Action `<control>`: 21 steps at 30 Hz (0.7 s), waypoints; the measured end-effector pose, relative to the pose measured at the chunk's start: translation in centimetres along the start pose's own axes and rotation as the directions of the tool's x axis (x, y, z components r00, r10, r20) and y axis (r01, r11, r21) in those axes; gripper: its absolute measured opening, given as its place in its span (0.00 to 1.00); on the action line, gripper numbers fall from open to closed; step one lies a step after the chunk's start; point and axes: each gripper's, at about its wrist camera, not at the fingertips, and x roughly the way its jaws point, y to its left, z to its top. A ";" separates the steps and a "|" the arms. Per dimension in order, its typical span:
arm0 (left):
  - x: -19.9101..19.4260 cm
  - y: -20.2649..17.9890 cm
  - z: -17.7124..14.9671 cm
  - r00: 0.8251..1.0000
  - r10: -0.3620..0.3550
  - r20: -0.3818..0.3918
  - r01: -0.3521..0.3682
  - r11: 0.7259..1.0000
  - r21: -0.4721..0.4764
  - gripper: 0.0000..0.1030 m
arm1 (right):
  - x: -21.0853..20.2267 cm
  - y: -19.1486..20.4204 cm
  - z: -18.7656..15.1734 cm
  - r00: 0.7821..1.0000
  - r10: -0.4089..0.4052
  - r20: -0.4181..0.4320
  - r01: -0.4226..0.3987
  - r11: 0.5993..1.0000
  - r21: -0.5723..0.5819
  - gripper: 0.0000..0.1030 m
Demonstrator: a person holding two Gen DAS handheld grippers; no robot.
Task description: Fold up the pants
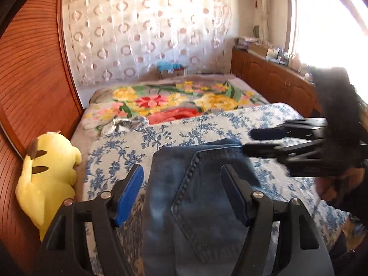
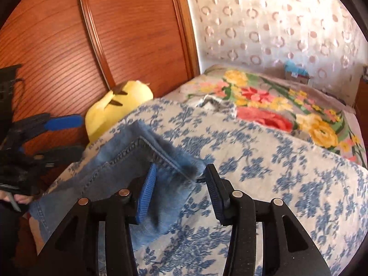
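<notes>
While one pair of blue denim pants (image 1: 202, 197) lies folded on the bed's blue-flowered cover (image 1: 128, 151), the left wrist view shows the left gripper (image 1: 181, 184) above it, jaws spread and touching nothing. One yellow plush toy (image 1: 48, 177) sits at the left, against the wooden panel. At the right, the right gripper (image 1: 255, 141) hangs over the pants' far corner. From the right wrist view, the right gripper's jaws stand spread, no cloth pinched, the pants' blurred corner just below.

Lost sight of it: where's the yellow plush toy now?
The yellow plush toy lies at the bed's left edge against the wooden wardrobe, left of the jeans in the left wrist view.
</notes>
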 end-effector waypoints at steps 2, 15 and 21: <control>1.8 0.6 0.1 0.999 -0.025 -0.035 0.024 0.999 -0.031 0.67 | -0.8 -0.1 0.3 0.999 0.031 0.041 -0.032 1.000 0.002 0.25; 5.5 1.5 -2.7 0.991 -0.007 -0.130 -0.002 0.998 -0.069 0.68 | 7.5 -1.2 -0.7 0.990 0.035 -0.140 -0.037 0.999 -0.012 0.04; 2.0 2.0 -3.1 0.997 0.012 -0.072 -0.018 0.996 -0.089 0.67 | 5.5 -0.9 -0.5 0.994 0.002 -0.111 -0.004 1.000 -0.018 0.21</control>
